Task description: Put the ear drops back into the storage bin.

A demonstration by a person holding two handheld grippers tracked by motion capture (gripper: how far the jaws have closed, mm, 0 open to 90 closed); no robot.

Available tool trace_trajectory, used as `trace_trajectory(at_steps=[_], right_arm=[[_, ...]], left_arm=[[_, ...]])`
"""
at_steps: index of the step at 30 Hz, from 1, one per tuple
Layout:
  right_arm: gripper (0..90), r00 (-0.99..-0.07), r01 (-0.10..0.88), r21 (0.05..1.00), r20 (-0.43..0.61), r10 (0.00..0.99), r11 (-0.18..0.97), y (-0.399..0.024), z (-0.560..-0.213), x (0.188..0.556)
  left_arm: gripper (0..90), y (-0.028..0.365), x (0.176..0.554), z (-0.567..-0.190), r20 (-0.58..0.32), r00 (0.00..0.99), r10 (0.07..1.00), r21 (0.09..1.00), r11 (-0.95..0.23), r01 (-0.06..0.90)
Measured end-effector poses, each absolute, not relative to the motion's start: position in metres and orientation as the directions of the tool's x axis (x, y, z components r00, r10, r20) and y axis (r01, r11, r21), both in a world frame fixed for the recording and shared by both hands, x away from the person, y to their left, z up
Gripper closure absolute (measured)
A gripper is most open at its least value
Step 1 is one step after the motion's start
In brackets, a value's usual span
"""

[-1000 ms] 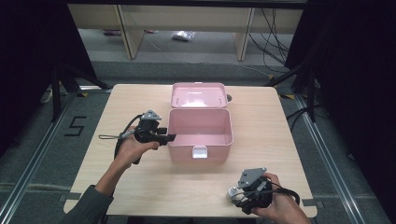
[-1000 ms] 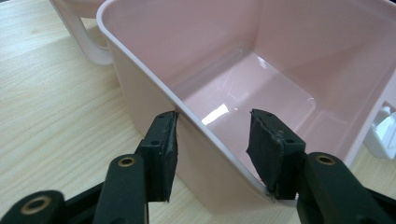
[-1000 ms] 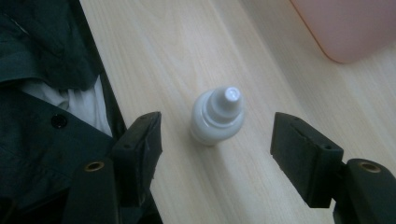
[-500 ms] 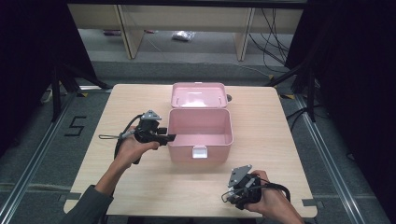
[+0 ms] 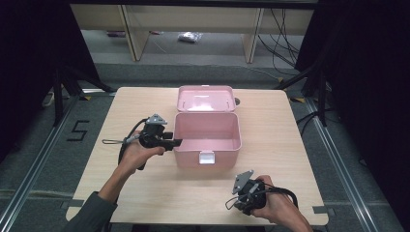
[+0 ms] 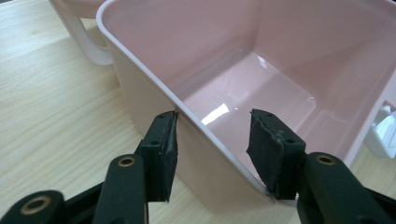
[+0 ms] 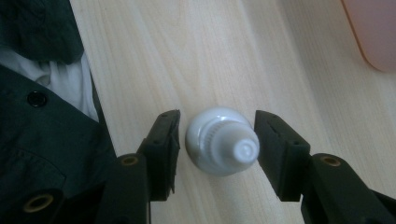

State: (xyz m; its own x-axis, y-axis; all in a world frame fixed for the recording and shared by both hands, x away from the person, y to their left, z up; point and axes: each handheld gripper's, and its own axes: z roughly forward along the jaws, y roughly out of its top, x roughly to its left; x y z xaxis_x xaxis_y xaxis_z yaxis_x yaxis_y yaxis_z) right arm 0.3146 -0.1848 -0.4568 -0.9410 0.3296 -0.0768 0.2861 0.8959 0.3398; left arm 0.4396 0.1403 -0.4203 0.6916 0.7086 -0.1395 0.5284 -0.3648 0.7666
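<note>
White bottle (image 7: 223,145) stands near the front edge of the surface (image 5: 290,125), between the jaws of my right hand-held gripper (image 7: 215,140); they have just been closing, not yet touching. My left hand-held gripper (image 6: 212,140) straddles the pink box (image 5: 207,131) wall, unclamped, steadying it for loading.

Pale pink, white and black on light wood grain

The open plastic storage box (image 5: 207,139) is pale pink all over, with a white latch (image 5: 206,158); the small ribbed screw-cap bottle (image 7: 223,141) is plain white; the wooden counter (image 5: 290,145) shows light beige, straight grain; both grippers are black, and the person's sleeve (image 5: 89,212) dark grey-green.
</note>
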Motion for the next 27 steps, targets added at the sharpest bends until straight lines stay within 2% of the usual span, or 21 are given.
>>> trace_trajectory(at_steps=[6,9,12,14,21,27], right_arm=[[56.5,-0.939,0.295,0.323,-0.075,0.335,0.899,-0.183,-0.456,0.314],[59.0,-0.952,0.267,0.307,-0.067,0.300,0.914,-0.182,-0.457,0.317],[59.6,-0.945,0.289,0.303,-0.062,0.321,0.908,-0.182,-0.456,0.315],[60.2,-0.954,0.259,0.308,-0.067,0.293,0.915,-0.182,-0.455,0.317],[60.3,-0.949,0.277,0.316,-0.059,0.310,0.907,-0.182,-0.446,0.316],[60.3,-0.955,0.250,0.348,-0.064,0.289,0.903,-0.182,-0.433,0.322]], left_arm=[[51.7,0.140,0.440,-0.420,-0.138,0.692,0.708,0.766,-0.367,0.528],[51.7,0.140,0.440,-0.420,-0.140,0.692,0.708,0.766,-0.365,0.529],[51.6,0.140,0.440,-0.420,-0.142,0.691,0.708,0.767,-0.363,0.529],[51.6,0.140,0.440,-0.420,-0.143,0.692,0.708,0.767,-0.362,0.529],[51.5,0.141,0.440,-0.420,-0.145,0.692,0.707,0.765,-0.363,0.531],[51.4,0.141,0.440,-0.420,-0.147,0.692,0.706,0.765,-0.362,0.532]])
